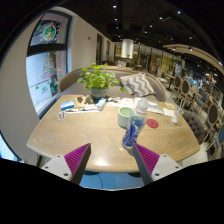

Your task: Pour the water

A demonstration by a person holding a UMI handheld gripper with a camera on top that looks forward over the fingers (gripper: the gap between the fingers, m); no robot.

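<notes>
Gripper (108, 160): fingers spread wide, holding nothing, short of the table (70, 135) edge. Bottle (135, 124): clear, upright, near that edge, ahead of the fingers, contents unclear. Cup (125, 116): green, just behind bottle, contents hidden. Plant (97, 78): potted, far side. Bare tabletop left of bottle.

A café or restaurant-like public room: a round wooden desk (110, 135) at centre with a potted plant (97, 79), rows of chairs (190, 95) at right, posters (45, 60) upper left, ceiling spotlights overhead.
</notes>
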